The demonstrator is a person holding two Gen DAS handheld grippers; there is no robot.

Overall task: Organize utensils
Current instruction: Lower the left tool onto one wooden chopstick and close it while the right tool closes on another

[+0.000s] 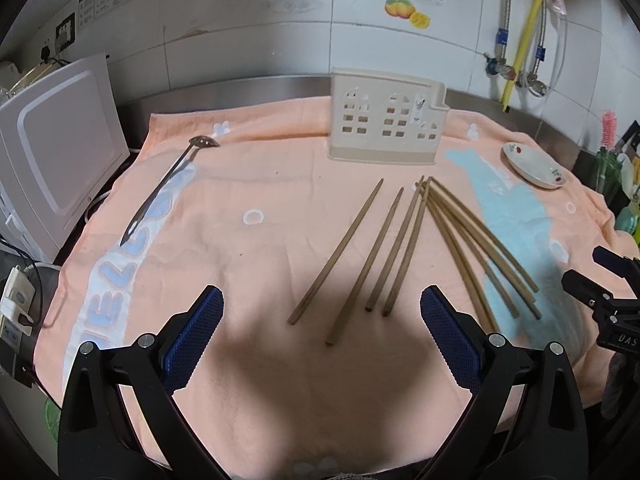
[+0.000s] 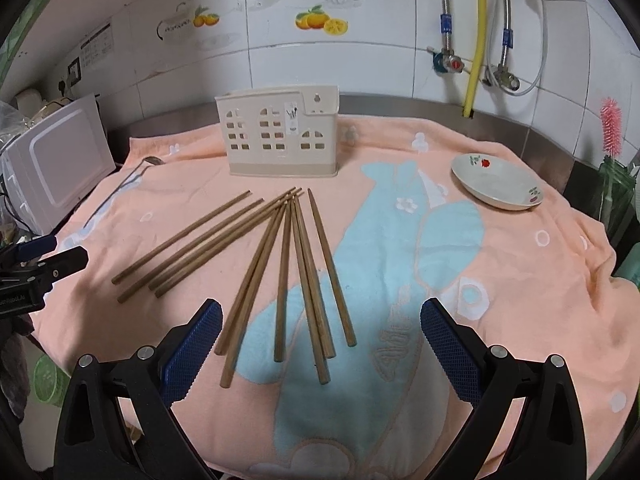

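The left gripper (image 1: pixel 322 312) has its blue ribbed fingers (image 1: pixel 196 332) wide apart and holds nothing; it hangs above the peach towel with the pale blue whale print (image 1: pixel 248 248), touching no utensil. The right gripper (image 2: pixel 320 320) is the same, with its fingers (image 2: pixel 448 348) spread wide and empty over the blunt ends of the sticks.

The brown wooden chopsticks (image 2: pixel 280 264) lie loose on the towel in front of the cream plastic utensil holder with window-shaped holes (image 2: pixel 280 132), their thin tips pointing toward it like a fan. I think they are spread so that each can be taken separately. The holder stands upright behind them at the back of the worktop, and I see nothing in it, so the sorting seems not yet begun. A slotted metal spoon with a long handle (image 1: pixel 168 184) lies well to the left of the holder, and a small white dish with red flowers (image 2: pixel 496 184) sits to its right.
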